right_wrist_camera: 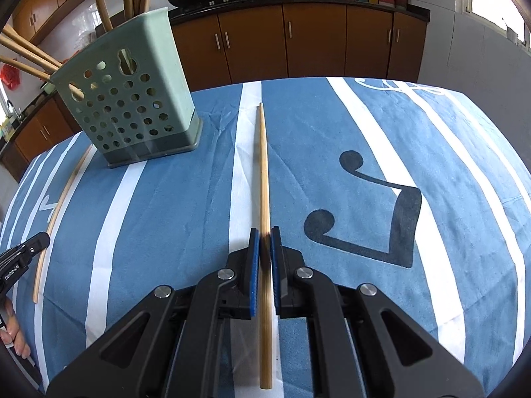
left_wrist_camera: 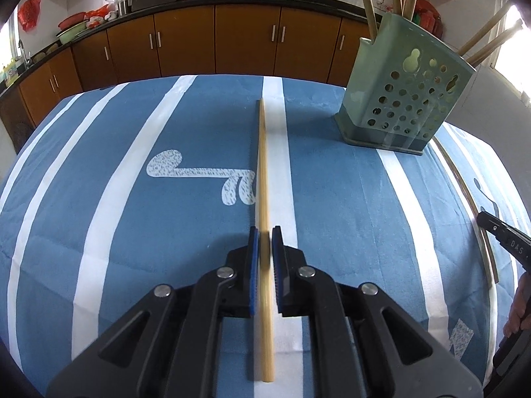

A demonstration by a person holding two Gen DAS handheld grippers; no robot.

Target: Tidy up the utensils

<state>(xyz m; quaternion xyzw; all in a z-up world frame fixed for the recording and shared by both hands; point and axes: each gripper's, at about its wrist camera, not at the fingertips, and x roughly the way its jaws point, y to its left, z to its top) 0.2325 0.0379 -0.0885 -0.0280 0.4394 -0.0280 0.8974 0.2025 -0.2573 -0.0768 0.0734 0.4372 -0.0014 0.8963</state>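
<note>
My left gripper [left_wrist_camera: 265,238] is shut on a bamboo chopstick [left_wrist_camera: 263,165] that points forward over the blue striped tablecloth. My right gripper [right_wrist_camera: 265,240] is shut on another bamboo chopstick [right_wrist_camera: 263,165], also pointing forward. A green perforated utensil holder [left_wrist_camera: 401,99] stands ahead to the right in the left wrist view; it shows at the upper left in the right wrist view [right_wrist_camera: 132,99] and holds several chopsticks. In each view the chopstick tip is well short of the holder and to its side.
The right gripper's finger [left_wrist_camera: 501,235] shows at the right edge, the left gripper's finger [right_wrist_camera: 26,252] at the left edge. The blue cloth [right_wrist_camera: 365,132] covers the table. Brown cabinets [left_wrist_camera: 245,39] stand behind, with woks on the counter.
</note>
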